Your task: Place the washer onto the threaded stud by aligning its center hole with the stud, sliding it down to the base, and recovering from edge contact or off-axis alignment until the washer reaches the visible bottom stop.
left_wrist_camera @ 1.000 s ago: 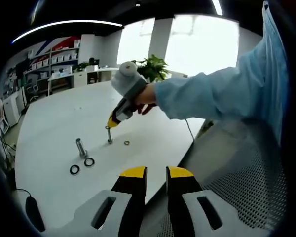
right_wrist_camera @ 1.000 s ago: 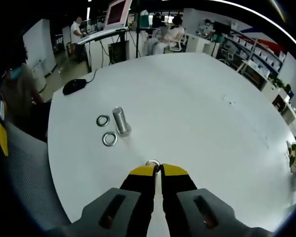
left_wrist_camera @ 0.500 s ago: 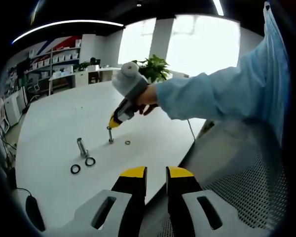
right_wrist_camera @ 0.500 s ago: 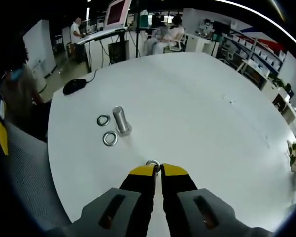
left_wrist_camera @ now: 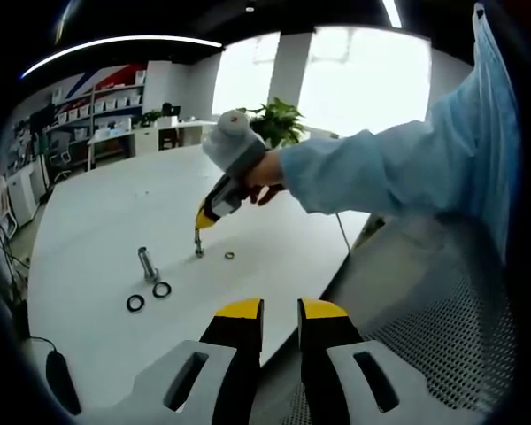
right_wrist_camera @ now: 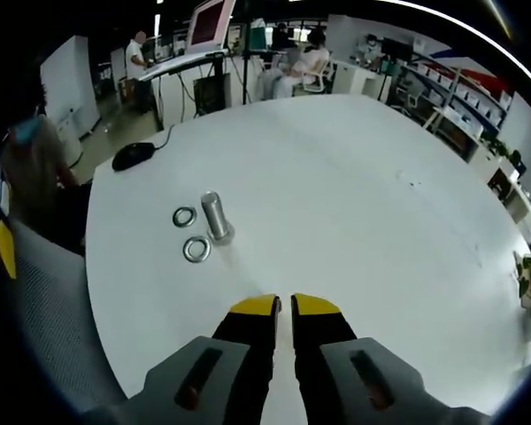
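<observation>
- Left claw (left_wrist_camera: 280, 312): yellow tips w/ a narrow gap, nothing between them, held off the edge of the round white counter (left_wrist_camera: 106, 221).
- Right claw (right_wrist_camera: 285, 305): tips slightly apart, empty. In the left gripper view it's (left_wrist_camera: 201, 221) at 12 o'clock, nose down just above a thin upright threaded stud (left_wrist_camera: 197, 246).
- Small silver washer (left_wrist_camera: 228, 256) lies flat on the counter just beside that stud, 3 o'clock side, not on it.
- Fat silver cylinder bolt (right_wrist_camera: 215, 217) stands upright w/ two metal ring washers (right_wrist_camera: 195, 249) next to it, around 10 o'clock from the right claw.
</observation>
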A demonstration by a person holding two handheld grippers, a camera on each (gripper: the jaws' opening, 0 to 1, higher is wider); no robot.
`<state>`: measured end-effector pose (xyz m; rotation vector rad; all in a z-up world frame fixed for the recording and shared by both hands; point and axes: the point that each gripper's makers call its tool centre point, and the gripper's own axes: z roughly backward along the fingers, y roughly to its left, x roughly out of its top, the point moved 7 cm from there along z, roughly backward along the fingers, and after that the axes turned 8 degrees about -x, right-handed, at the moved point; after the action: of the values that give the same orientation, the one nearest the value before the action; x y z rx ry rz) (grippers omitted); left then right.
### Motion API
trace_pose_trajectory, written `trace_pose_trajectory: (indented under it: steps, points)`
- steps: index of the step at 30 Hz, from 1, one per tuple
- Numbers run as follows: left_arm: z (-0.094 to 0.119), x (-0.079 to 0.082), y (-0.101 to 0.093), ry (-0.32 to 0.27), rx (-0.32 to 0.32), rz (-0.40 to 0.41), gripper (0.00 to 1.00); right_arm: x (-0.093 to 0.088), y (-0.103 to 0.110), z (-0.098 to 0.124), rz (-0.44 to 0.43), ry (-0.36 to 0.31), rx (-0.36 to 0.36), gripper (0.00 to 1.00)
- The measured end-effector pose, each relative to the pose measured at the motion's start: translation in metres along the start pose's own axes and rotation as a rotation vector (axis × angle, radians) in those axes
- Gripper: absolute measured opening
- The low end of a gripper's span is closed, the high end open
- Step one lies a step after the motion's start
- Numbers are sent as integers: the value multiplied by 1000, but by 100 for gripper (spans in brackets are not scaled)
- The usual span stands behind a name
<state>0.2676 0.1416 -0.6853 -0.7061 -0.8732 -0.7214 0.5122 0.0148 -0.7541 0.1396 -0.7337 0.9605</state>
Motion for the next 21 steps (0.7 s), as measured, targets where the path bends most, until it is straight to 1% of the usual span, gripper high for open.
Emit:
trace_pose_trajectory:
  steps: [4,11,18,21]
  points:
    - [0,0,0,1,-3,-2,13,2,-4,5,-12,-14,-13,8]
    - [0,0,-1,1,-5,-3,13,-3,-9,9,-32,-19,-36,8]
    - [0,0,-1,-2,-5,-4,13,-14,-9,9,-51,-7,-43,8]
    - [0,0,-1,-2,-5,-4,13,-19,-5,8,-53,6,-36,8]
